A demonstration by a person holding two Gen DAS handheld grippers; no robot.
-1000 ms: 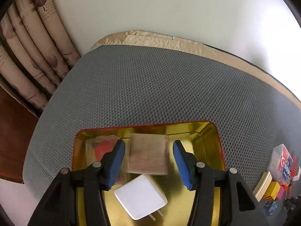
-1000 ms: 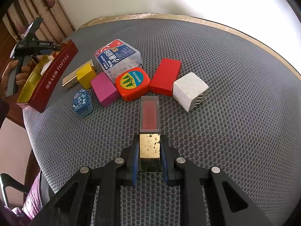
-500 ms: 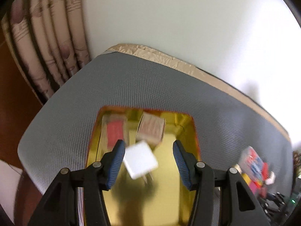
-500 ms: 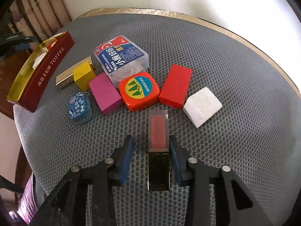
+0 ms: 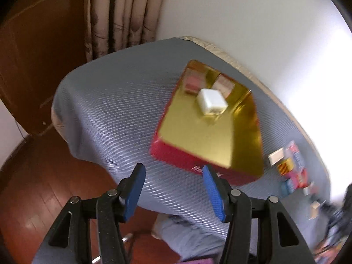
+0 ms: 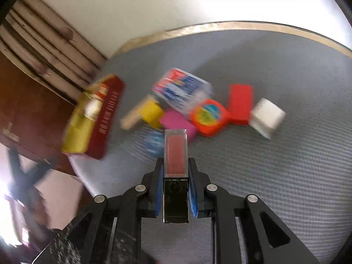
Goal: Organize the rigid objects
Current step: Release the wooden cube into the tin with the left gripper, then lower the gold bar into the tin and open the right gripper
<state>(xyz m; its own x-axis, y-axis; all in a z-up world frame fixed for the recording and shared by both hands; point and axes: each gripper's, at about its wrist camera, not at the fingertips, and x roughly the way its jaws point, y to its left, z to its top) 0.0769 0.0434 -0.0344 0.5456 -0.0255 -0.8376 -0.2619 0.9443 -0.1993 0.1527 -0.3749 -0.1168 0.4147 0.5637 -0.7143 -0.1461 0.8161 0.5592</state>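
Tin [image 5: 211,136] now farther off, grey mat [image 5: 110,114], curtain [image 5: 123,15]

Right gripper [image 6: 176,194] clamps a lipstick case [image 6: 176,171] (clear cap forward) above the bench [image 6: 275,176]; blurred blocks beyond.

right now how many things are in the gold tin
3: a white charger in the middle, a reddish box and a tan block at the far end of the tin.

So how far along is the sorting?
Done: a white charger and two small boxes lie in the gold-lined tin. In hand: the right gripper clamps the lipstick case; the left gripper is empty. Left: about eight items still clustered on the mat.
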